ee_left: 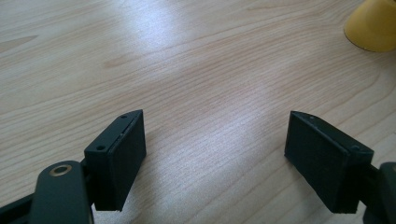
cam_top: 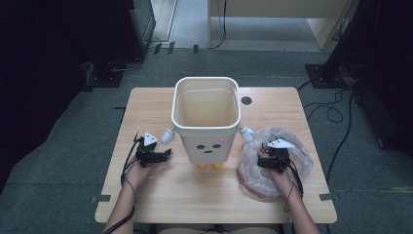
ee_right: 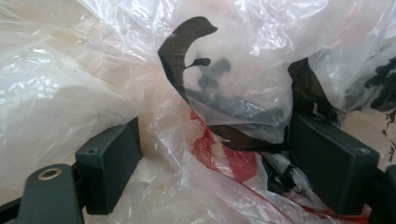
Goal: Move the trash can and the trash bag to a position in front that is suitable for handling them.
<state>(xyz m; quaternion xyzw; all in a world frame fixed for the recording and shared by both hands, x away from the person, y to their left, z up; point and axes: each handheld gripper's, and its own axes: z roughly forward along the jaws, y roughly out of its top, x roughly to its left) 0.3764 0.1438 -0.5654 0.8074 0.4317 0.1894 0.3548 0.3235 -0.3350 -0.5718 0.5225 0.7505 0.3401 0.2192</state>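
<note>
A wooden counter [cam_top: 146, 200] is being viewed from above, with a person's forearms reaching in from the near edge. At the left, the left claw [cam_top: 167, 153] is hovering over bare wood, its jaws standing wide apart and holding nothing. In the middle, a white bin [cam_top: 206, 122] shaped like a cartoon character is standing upright, with a face on its near wall, small arms and yellow feet; its inside is looking bare and unlined. At the right, a crumpled clear plastic bag [cam_top: 253, 170] with red and black print is lying on the counter, just beside the bin. The right claw [cam_top: 265, 160] is pushing into it, jaws spread, with folds between them but not yet pinched. Judging by this, lining the bin is barely beginning: gripping, opening and fitting the bag are all remaining.
</note>
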